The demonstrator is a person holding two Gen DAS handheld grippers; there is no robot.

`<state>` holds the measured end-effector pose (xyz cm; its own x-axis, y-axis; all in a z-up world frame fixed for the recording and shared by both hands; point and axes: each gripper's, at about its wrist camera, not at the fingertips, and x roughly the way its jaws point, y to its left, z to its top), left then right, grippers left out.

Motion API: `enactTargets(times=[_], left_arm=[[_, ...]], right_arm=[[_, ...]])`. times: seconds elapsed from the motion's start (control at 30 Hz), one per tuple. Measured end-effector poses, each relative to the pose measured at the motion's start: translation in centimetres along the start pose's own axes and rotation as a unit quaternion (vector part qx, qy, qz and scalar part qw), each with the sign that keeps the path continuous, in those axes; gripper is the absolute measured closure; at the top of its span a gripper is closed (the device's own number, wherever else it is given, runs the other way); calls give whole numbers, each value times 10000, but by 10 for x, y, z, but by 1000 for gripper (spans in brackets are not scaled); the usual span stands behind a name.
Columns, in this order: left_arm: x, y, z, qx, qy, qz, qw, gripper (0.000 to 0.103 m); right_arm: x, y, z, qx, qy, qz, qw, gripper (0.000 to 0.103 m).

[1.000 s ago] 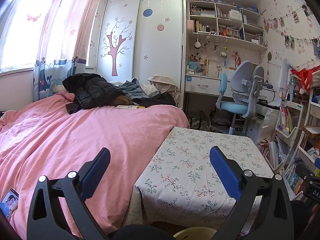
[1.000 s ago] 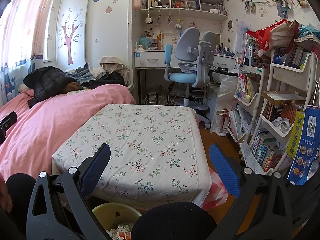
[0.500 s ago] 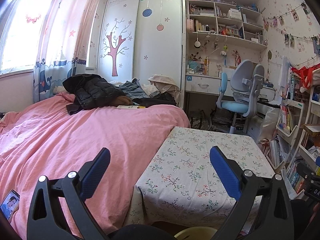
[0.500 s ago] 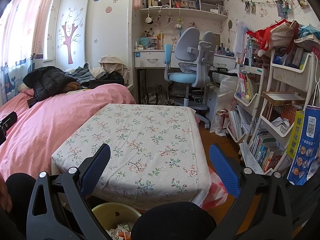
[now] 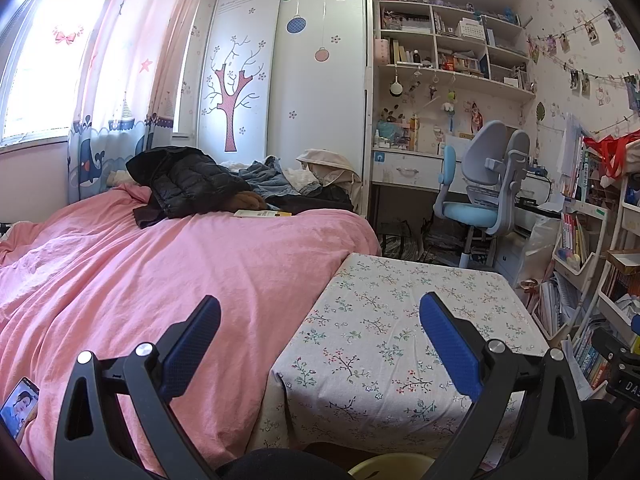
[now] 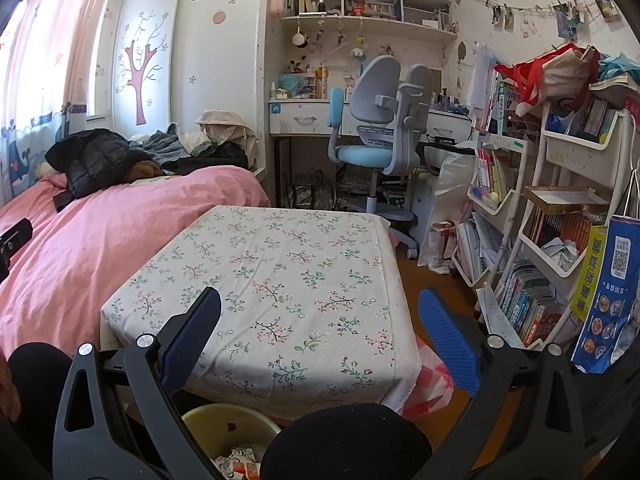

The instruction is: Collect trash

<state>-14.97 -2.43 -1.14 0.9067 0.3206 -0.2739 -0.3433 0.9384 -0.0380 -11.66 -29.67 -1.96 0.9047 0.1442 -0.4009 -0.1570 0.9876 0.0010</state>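
Observation:
A yellow bin (image 6: 230,430) stands on the floor under the near edge of the floral-cloth table (image 6: 288,276); wrappers (image 6: 240,460) lie inside it. Only its rim (image 5: 390,466) shows in the left wrist view. My right gripper (image 6: 319,312) hovers open above the table's front edge, nothing between its blue pads. My left gripper (image 5: 320,320) is open too, held over the seam between the pink bed (image 5: 160,280) and the table (image 5: 400,320). No loose trash shows on the tabletop.
A black jacket (image 5: 184,184), clothes and a book (image 5: 260,213) lie on the bed's far end. A blue desk chair (image 6: 380,140) stands past the table. Book-filled white racks (image 6: 540,240) and a blue paper bag (image 6: 608,300) crowd the right. A phone (image 5: 18,406) lies at lower left.

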Motion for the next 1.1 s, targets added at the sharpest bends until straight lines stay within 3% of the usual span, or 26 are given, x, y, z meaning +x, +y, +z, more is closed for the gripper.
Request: enactTargets(times=[1.1], left_arm=[[-4, 8, -3, 170, -115, 27, 9998, 8]], right_arm=[[-1, -7, 2, -33, 26, -5, 10000, 7]])
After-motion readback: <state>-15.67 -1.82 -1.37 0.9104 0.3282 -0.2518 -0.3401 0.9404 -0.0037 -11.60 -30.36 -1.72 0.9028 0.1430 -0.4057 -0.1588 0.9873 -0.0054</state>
